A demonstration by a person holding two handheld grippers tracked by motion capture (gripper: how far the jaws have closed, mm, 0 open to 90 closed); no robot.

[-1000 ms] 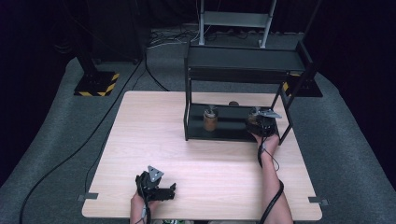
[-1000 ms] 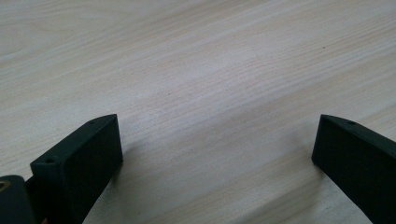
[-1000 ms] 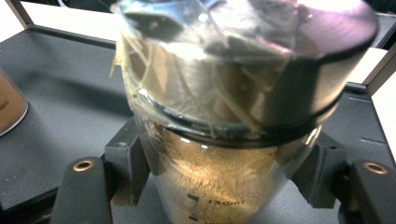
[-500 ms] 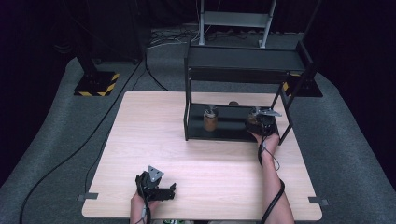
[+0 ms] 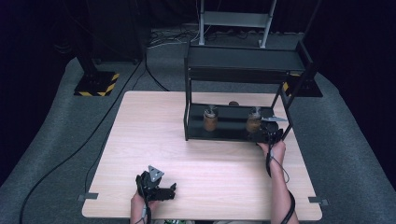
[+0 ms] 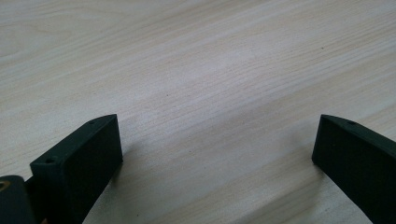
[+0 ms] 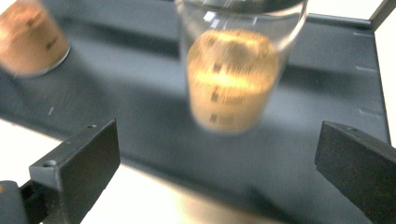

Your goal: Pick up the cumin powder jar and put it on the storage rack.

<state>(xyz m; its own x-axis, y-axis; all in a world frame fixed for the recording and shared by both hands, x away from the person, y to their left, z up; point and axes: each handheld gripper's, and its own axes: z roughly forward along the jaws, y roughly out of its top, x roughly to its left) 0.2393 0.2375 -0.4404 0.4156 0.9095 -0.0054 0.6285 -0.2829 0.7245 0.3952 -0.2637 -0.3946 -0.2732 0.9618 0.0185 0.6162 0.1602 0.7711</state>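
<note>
A black two-level shelf [image 5: 243,60] stands on the far right of the wooden table [image 5: 154,121]. On its lower board [image 7: 327,70] stand two clear beakers holding brown powder: one on the left [image 5: 210,120] [image 7: 28,37], one on the right [image 5: 253,121] [image 7: 233,70]. My right gripper [image 5: 268,135] [image 7: 217,172] is open at the shelf's front edge, just short of the right beaker, jaws wide apart and empty. My left gripper [image 5: 159,189] [image 6: 217,163] rests open near the table's front edge, over bare wood.
A metal frame [image 5: 236,18] stands on the grey carpet behind the shelf. A black stand with a yellow-striped base [image 5: 95,84] sits at the far left, with cables on the floor. A small round object [image 5: 233,103] lies behind the shelf.
My right gripper has drawn back slightly towards the shelf's front edge, away from the right beaker. The left gripper has stayed in place.
</note>
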